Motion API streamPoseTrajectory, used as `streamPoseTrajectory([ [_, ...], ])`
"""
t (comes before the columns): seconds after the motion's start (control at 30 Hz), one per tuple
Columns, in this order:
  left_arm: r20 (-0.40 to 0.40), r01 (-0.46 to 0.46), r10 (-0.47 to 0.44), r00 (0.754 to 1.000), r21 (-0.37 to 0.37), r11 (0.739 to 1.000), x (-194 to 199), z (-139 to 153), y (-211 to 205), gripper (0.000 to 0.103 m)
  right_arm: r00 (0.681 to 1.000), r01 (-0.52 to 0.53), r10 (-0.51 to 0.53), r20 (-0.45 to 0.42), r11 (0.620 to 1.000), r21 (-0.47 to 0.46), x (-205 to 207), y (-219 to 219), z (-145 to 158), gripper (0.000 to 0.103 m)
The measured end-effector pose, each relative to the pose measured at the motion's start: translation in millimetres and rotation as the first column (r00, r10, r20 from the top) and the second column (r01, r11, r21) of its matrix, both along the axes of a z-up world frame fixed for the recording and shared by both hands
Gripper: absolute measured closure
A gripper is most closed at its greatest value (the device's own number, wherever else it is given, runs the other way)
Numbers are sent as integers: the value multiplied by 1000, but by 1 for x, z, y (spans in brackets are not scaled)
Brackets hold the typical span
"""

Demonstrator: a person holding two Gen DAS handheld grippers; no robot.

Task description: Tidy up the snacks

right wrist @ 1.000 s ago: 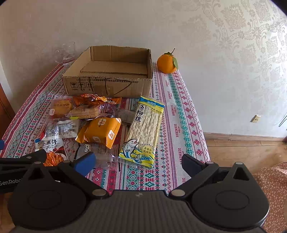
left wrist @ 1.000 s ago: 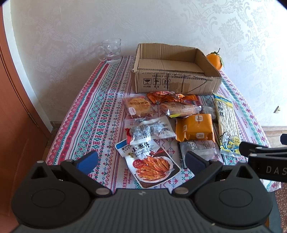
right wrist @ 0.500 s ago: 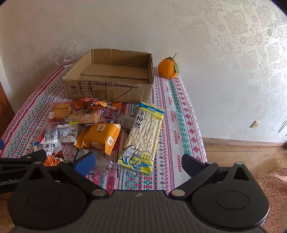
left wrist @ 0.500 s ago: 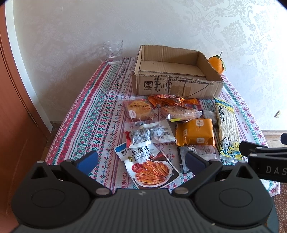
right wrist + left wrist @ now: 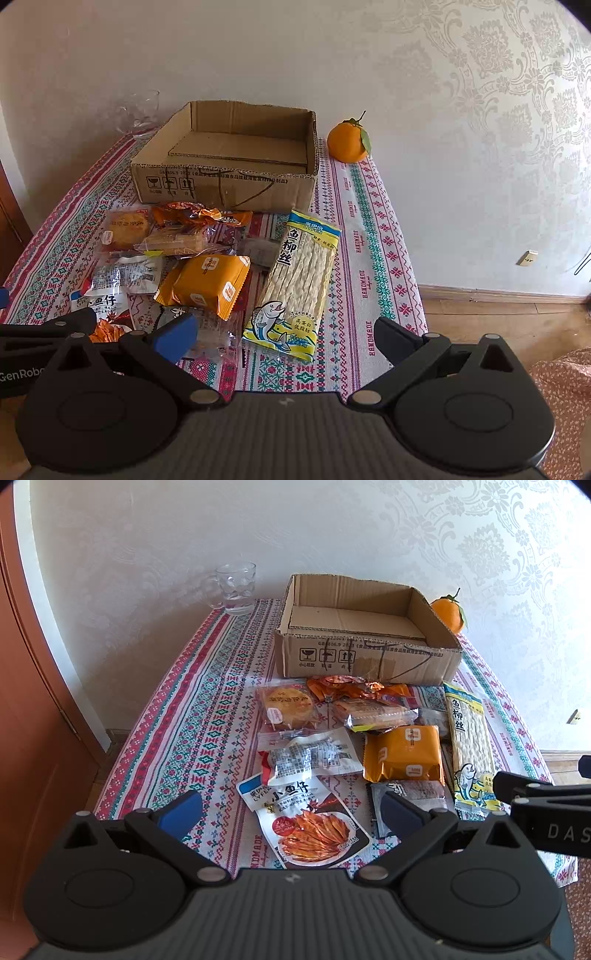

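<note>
Several snack packets lie on the patterned tablecloth in front of an empty open cardboard box (image 5: 365,653) (image 5: 225,177). Among them are a dried-fish pouch (image 5: 306,823), a white packet (image 5: 310,757), an orange packet (image 5: 404,753) (image 5: 210,280), a round cake packet (image 5: 288,705) and a long yellow fish-strip bag (image 5: 469,746) (image 5: 295,284). My left gripper (image 5: 291,810) is open and empty above the table's near edge, over the fish pouch. My right gripper (image 5: 284,338) is open and empty, near the lower end of the fish-strip bag.
A glass mug (image 5: 236,589) (image 5: 142,112) stands at the back left and an orange (image 5: 448,614) (image 5: 349,142) at the back right beside the box. A wall runs behind the table. A wooden door (image 5: 26,720) is on the left, wooden floor (image 5: 498,321) on the right.
Both grippers have drawn back and risen a little, so the box and snacks sit lower and smaller in view. Nothing on the table has moved.
</note>
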State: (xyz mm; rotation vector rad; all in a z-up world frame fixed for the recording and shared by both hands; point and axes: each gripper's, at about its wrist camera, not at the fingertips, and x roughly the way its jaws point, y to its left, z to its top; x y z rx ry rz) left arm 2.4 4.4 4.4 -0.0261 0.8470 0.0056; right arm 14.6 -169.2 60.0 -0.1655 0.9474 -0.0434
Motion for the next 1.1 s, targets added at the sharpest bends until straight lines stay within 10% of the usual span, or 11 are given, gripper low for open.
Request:
streamPoseTrajectory([
  [1.1,-2,-3,3,1000,-1,1000,6,-4,-2,1,1000,-15,15,7,1000,3,6,-3,-3,0],
])
